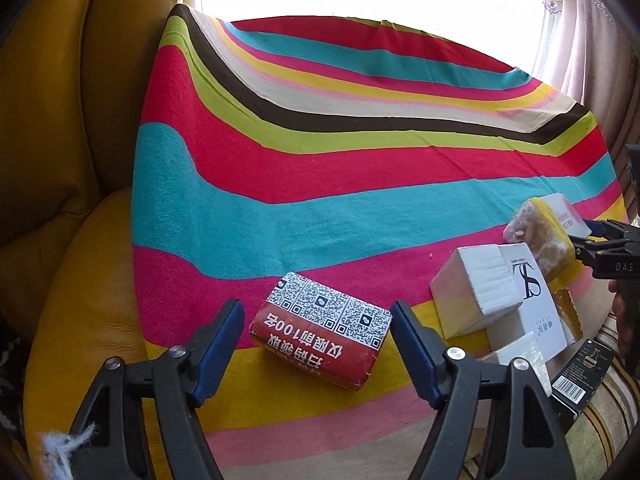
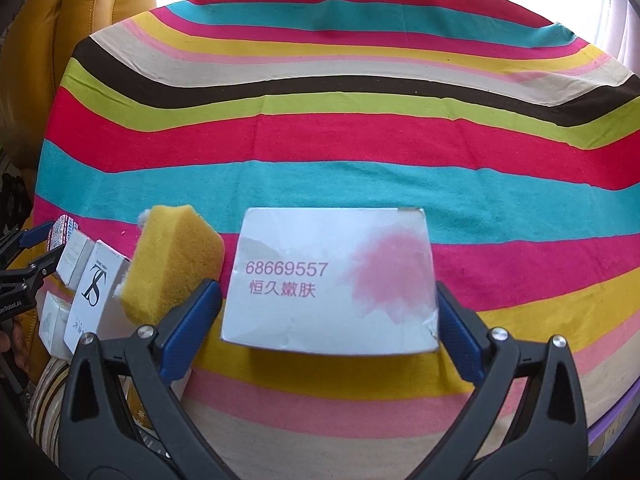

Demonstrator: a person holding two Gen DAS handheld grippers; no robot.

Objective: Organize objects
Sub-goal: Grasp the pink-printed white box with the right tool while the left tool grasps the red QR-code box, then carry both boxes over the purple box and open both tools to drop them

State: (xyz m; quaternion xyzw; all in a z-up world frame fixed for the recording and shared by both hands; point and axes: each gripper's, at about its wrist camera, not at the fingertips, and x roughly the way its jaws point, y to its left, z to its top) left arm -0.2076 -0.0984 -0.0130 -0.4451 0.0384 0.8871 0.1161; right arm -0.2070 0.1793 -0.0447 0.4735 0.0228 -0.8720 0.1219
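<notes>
1. The right gripper stood wide apart around a white cardboard box printed with pink digits and a pink blot. Its blue pads flanked the box's near corners; whether they pressed on it, or whether the box was lifted off the cloth, could not be told.
2. The left gripper was spread just as wide about a red paper-wrapped pack bearing black-and-white QR codes, which lay flat on the striped multicoloured tablecloth — the pads clear of its sides.
3. Step in hand, as a judgement: each gripper was lined up on one item for sorting, neither grasp yet confirmed.
4. The next move would call for closing squarely on the box's side faces; its near corner looked dented, so a light squeeze seemed wise.
5. A yellow foam sponge leaned just left of the white box, beside a small white carton with a black monogram.
6. Only the left view showed the sponge's brownish scouring face and a black barcoded card — only the right view showed the box's printed top.
</notes>
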